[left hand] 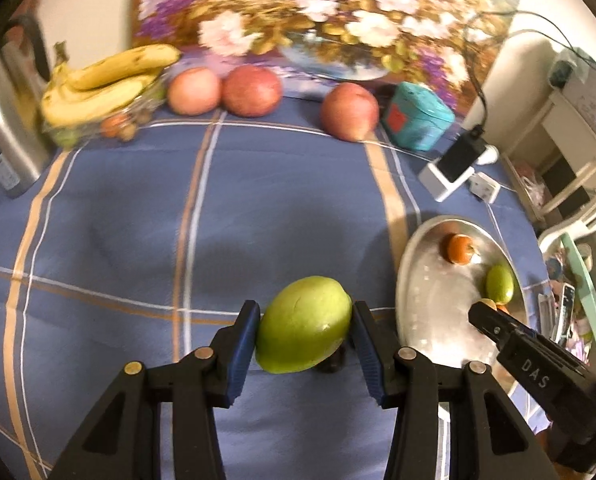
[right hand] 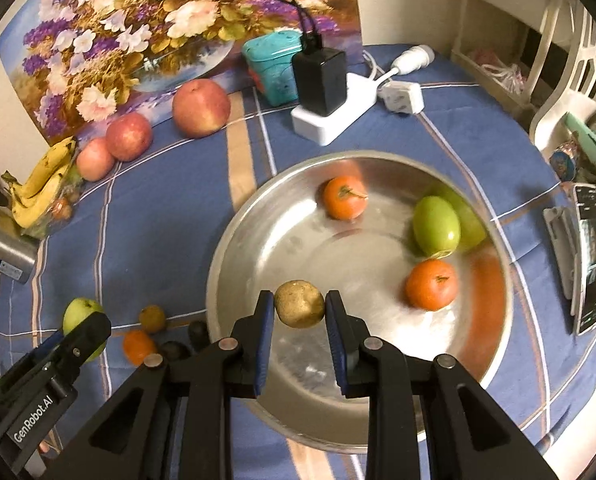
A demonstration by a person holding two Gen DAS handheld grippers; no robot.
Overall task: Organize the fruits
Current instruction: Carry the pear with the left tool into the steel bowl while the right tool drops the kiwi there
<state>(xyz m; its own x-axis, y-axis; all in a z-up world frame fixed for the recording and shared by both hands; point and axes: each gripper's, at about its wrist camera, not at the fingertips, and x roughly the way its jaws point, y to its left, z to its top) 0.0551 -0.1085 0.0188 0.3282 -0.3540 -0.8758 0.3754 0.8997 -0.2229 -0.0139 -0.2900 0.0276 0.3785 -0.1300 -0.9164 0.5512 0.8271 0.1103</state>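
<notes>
Left tongs (left hand: 305, 334) ("GenRobot.AI") clamp green fruit (left hand: 304, 336); right tongs (right hand: 300, 310) ("DAS") clamp brownish fruit (right hand: 299, 304).

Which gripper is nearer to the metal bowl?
Right. The right gripper holds a small brown fruit over the metal bowl; the left gripper, holding a green fruit, is beside it.

The bowl (right hand: 217, 264) sits on the counter (right hand: 157, 208), to the right of the loose small fruits (right hand: 151, 318). Inside the bowl lie two tangerines (right hand: 344, 198) and one jujube (right hand: 436, 226). Behind the bowl stands a charger block (right hand: 322, 80) on a power strip (right hand: 330, 120). Three apples (left hand: 350, 112) line the rear edge; bananas (left hand: 97, 84) lie at the rear left.
</notes>
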